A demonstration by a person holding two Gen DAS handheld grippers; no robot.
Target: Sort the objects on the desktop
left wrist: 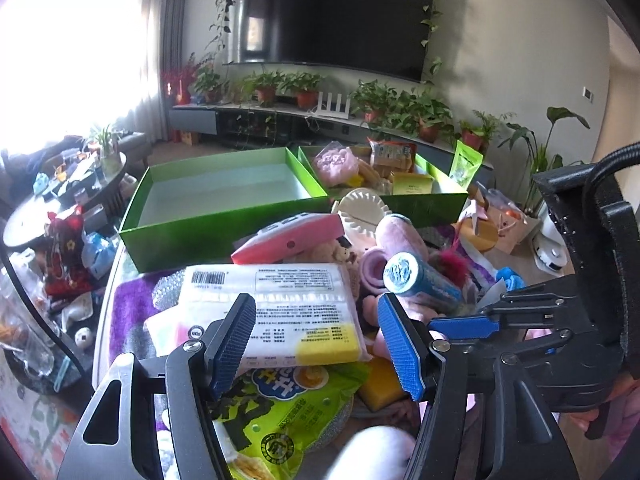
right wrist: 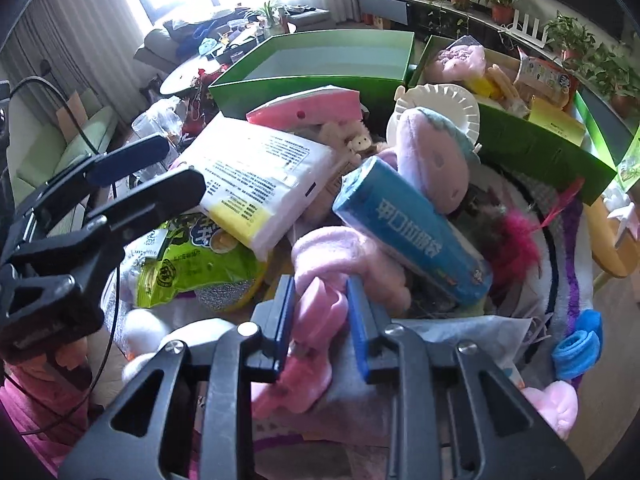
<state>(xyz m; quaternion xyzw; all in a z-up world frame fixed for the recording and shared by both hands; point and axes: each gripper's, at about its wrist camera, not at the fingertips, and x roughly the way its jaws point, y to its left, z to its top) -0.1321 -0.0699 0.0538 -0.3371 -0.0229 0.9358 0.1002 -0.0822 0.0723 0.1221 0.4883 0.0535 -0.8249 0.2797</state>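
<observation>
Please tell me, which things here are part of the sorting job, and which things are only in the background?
Part of the job:
- white pack, between the open left claw
- pink plush, gripped by the right claw
- blue tube
- empty green box
- part-filled green box

Only background:
- television
- potted plants
</observation>
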